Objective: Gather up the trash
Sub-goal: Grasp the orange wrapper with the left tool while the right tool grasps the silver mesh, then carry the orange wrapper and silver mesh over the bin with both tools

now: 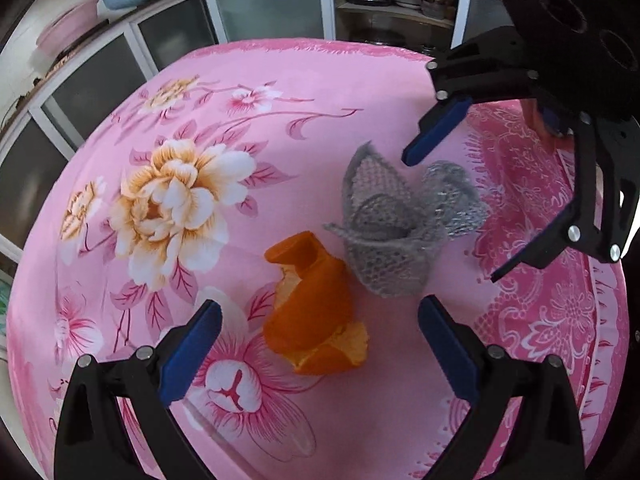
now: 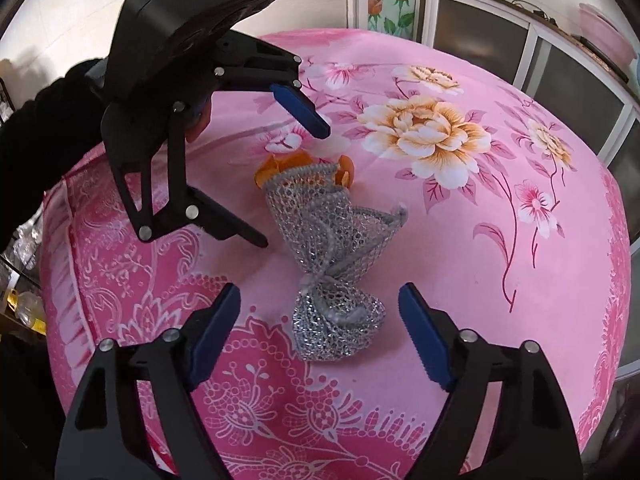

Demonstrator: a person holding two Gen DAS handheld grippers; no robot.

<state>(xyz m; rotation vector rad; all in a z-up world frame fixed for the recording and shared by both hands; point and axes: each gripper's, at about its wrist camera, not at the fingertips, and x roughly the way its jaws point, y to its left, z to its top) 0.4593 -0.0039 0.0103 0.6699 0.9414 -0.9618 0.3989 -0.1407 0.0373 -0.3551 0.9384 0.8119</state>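
Left wrist view: one orange peel [image 1: 316,312] between the wide-open left gripper [image 1: 320,344]'s fingers, untouched; one grey mesh pouch [image 1: 400,232] just beyond, mid-counter [image 1: 280,80].

Right wrist view: right gripper [image 2: 320,332] open, empty, straddling the pouch [image 2: 332,264]; counter edges well apart.

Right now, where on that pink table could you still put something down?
Free: the pink tablecloth around the big peony print, toward the cabinets. Crowded: the middle, where orange peel touches the grey mesh bag, with both open grippers over them.
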